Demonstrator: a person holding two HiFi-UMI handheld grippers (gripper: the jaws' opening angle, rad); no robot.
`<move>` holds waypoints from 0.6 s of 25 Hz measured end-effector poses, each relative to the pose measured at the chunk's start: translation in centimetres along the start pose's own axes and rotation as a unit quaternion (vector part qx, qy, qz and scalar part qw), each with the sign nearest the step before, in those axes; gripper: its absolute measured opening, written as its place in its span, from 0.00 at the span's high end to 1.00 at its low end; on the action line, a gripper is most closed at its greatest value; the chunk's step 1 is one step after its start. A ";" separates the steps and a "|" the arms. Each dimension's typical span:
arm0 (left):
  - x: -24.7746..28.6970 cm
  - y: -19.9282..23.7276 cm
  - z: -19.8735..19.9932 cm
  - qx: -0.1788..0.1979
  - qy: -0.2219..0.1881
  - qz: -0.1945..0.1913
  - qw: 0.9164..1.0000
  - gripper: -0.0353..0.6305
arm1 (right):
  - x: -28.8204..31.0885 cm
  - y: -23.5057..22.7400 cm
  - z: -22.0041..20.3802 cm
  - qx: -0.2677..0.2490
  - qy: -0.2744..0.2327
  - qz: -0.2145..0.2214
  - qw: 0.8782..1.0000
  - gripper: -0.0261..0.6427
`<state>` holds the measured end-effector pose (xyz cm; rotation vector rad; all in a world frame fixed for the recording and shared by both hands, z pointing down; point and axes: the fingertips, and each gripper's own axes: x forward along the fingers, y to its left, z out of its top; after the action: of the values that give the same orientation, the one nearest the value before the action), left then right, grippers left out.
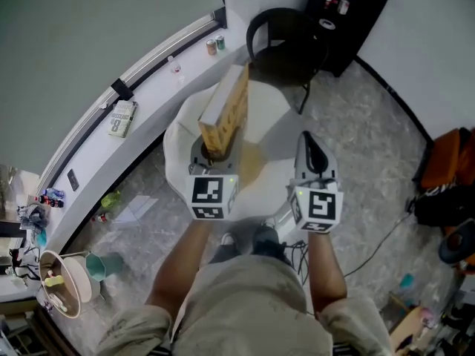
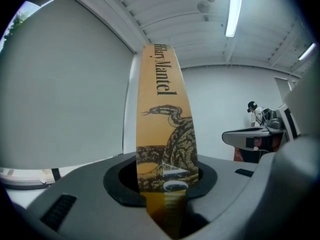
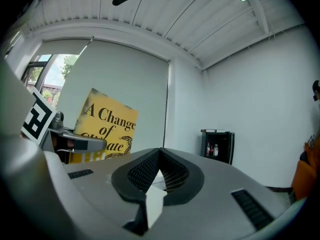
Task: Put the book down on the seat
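Note:
A yellow book (image 1: 226,110) with a snake drawn on its spine (image 2: 165,134) stands upright in my left gripper (image 1: 214,153), whose jaws are shut on its lower end (image 2: 167,194). It hangs above a white round seat (image 1: 271,113) right in front of me. My right gripper (image 1: 310,148) hovers over the seat's right side, shut with nothing in it (image 3: 159,156). The right gripper view catches the book's front cover (image 3: 105,129) to its left, with the left gripper (image 3: 60,141) below it.
A black chair (image 1: 286,39) stands just beyond the seat and a black cabinet (image 1: 349,13) behind that. A long white ledge (image 1: 148,87) on the left carries another book (image 1: 122,117) and cans (image 1: 215,44). An orange bag (image 1: 453,162) lies at right, a lamp (image 1: 63,280) at lower left.

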<state>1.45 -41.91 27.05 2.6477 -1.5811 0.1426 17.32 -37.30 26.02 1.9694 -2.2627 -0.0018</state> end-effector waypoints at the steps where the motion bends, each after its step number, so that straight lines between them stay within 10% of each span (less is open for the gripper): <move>1: 0.7 -0.3 -0.5 -0.006 0.006 0.000 1.000 0.71 | 0.4 -0.6 -0.2 0.001 -0.006 0.004 1.000 0.96; 9: 5.9 -3.2 -6.7 -0.082 0.065 -0.002 0.994 0.71 | 3.4 -5.7 -5.0 0.030 0.019 0.018 0.999 0.96; 15: 7.9 -3.8 -13.6 -0.191 0.114 0.012 0.975 0.71 | 4.6 -7.1 -9.6 0.044 0.044 0.027 0.998 0.96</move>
<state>7.84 -45.73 41.37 2.2324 -1.4027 0.1243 24.77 -41.98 35.30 1.9079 -2.2964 0.1912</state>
